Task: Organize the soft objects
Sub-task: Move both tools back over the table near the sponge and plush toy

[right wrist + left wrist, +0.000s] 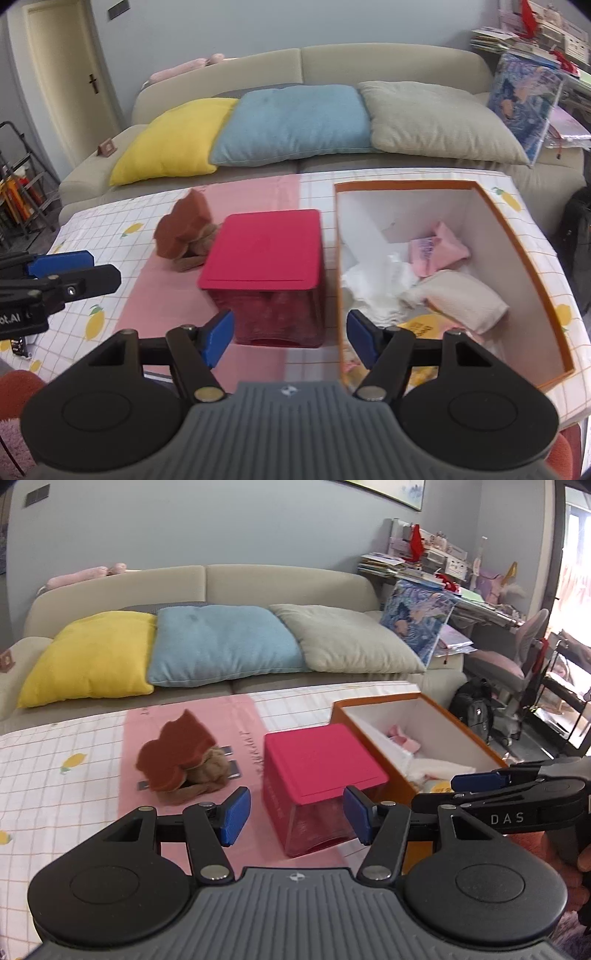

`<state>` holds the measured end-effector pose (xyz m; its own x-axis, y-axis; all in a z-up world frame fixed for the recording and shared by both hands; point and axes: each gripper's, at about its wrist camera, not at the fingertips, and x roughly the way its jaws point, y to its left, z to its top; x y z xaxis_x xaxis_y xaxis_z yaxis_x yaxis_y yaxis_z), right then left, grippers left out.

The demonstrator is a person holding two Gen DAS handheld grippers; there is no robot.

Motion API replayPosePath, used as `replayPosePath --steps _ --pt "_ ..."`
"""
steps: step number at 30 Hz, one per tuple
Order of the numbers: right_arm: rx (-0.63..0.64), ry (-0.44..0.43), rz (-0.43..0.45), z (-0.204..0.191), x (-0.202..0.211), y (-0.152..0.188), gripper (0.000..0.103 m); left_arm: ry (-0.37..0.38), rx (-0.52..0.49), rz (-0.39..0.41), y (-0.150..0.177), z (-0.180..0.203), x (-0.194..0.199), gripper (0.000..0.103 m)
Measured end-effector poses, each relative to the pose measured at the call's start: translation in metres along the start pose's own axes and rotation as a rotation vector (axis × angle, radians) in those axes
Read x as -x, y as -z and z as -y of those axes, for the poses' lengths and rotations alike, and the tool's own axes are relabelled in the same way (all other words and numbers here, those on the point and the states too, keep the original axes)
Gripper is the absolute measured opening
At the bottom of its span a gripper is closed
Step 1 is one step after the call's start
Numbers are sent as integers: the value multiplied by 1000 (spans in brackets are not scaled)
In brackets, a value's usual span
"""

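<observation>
A rust-brown plush piece [173, 757] [183, 230] lies on a crumpled tan cloth on the pink mat. To its right stands a pink lidded box [321, 760] [266, 251]. Right of that is an open orange box [373, 706] [406, 206] holding a pink cloth [439, 251], a white cloth [376, 284] and a folded beige cloth [465, 299]. My left gripper [295, 816] is open and empty, short of the pink box. My right gripper [290, 338] is open and empty, over the gap between the two boxes. Each gripper also shows at the edge of the other's view.
The checked, lemon-print tablecloth [96, 317] covers the table. Behind it is a beige sofa [288, 579] with yellow, blue and grey cushions. A cluttered desk [480, 602], a chair and a black backpack [476, 705] stand at the right. A door [66, 74] is at the left.
</observation>
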<state>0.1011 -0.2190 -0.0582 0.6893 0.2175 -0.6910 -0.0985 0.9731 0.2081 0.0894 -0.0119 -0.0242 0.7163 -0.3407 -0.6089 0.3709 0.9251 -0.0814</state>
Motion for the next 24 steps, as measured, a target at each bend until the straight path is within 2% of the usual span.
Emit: replayPosePath --steps 11,13,24 --pt "176 -28 -2 -58 -31 -8 65 -39 100 -5 14 -43 4 68" --pt "215 -26 -1 -66 -39 -11 59 -45 107 -5 15 -50 2 68" --pt "317 -46 -7 -91 -82 -43 51 -66 95 -28 9 -82 -20 68"
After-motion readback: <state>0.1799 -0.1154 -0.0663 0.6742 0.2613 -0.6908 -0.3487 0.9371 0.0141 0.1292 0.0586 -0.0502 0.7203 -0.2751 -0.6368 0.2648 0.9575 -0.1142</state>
